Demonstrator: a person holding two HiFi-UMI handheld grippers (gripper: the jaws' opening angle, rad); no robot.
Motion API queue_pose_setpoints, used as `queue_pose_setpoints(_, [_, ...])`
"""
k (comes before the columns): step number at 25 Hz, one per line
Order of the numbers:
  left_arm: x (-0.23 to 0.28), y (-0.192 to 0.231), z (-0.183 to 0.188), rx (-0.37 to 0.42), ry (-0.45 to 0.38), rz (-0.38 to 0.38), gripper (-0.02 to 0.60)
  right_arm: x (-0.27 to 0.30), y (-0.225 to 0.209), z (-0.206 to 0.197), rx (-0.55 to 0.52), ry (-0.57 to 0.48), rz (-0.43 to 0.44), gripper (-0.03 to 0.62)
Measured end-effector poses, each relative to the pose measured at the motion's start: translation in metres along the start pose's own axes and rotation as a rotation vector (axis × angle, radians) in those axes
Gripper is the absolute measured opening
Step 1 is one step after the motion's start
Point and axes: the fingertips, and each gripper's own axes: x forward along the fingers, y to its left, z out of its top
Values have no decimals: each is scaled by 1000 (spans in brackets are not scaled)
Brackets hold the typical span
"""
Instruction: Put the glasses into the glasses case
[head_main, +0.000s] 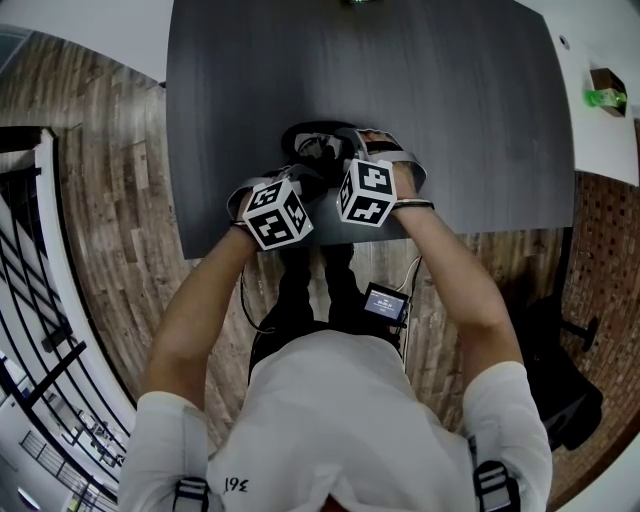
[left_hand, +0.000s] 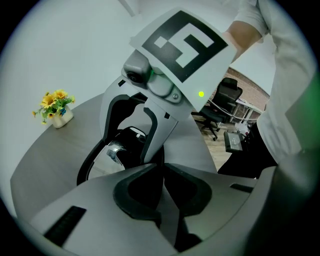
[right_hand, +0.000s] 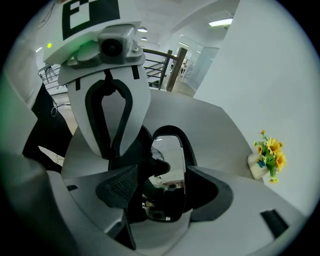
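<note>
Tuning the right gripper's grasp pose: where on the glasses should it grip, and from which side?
Take the glasses by the black rim around the lens, coming down from above. The right gripper has its open jaws astride that lens, whose face looks up at them, so the pads would likely meet the rim's side edges, not the glass.

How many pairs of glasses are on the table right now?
1. The glasses are near the table's front edge, one lens between the right gripper's open jaws. No second pair shows, though the gripper covers part of that spot.
</note>
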Motion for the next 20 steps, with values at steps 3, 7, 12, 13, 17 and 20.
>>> queue_pose_setpoints(3, [1,-1,-1,5,3,-2,48,6,-1,2,-8,37,-15,308])
queue_pose_setpoints(7, [1,-1,-3,13,4,-7,48,3,-8,3,-15,38,-45,235])
queue_pose_setpoints(12, [2,-1,-4,15,4,-13,48,-6,-13,13,-90,-21,-84,146])
queue_pose_setpoints(13, [2,-1,-4,15,4,-14,48,-6,-12,14,-99,-27,-83,140])
queue_pose_setpoints(17, [2,0,-5,17,2,-18,48,-7,-15,23,-130,-50,-90,123])
queue_pose_setpoints(20, [2,-1,-5,16,0,-20,48,-6,-17,26,-146,-50,-79,121])
